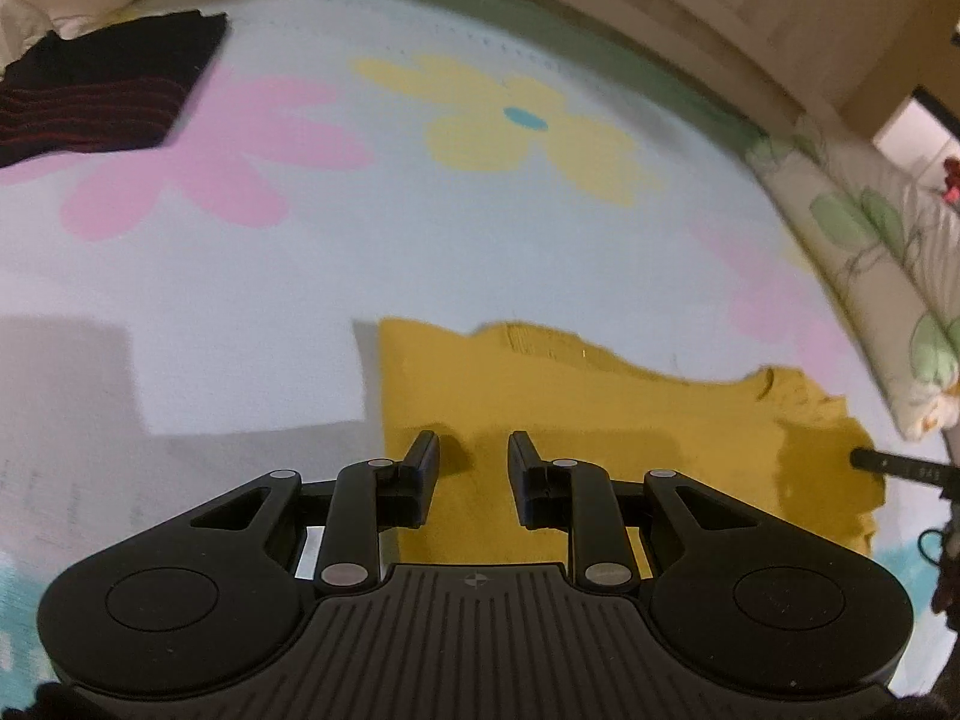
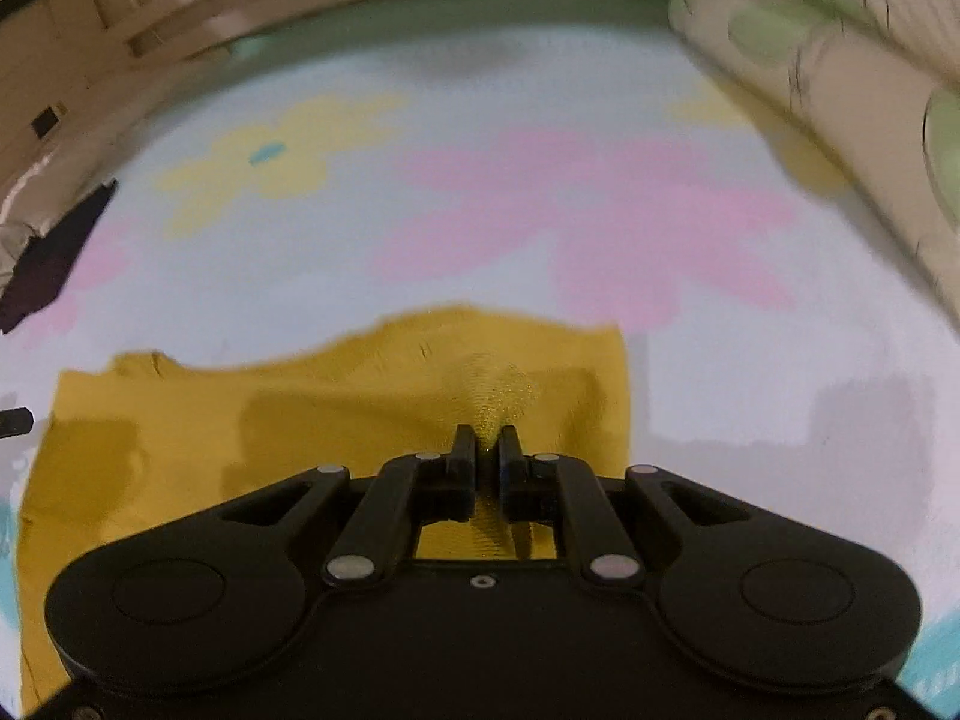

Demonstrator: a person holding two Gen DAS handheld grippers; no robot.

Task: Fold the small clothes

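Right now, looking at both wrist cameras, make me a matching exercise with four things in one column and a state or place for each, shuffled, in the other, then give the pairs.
Things
1. left gripper
2. right gripper
3. yellow garment
4. dark striped cloth

States or places
A. pinching a ridge of yellow fabric
B. spread on the flowered sheet, under both grippers
C. open above the yellow fabric
D. lying at the sheet's far left corner

Pairs: 1-C, 2-A, 3-B, 4-D
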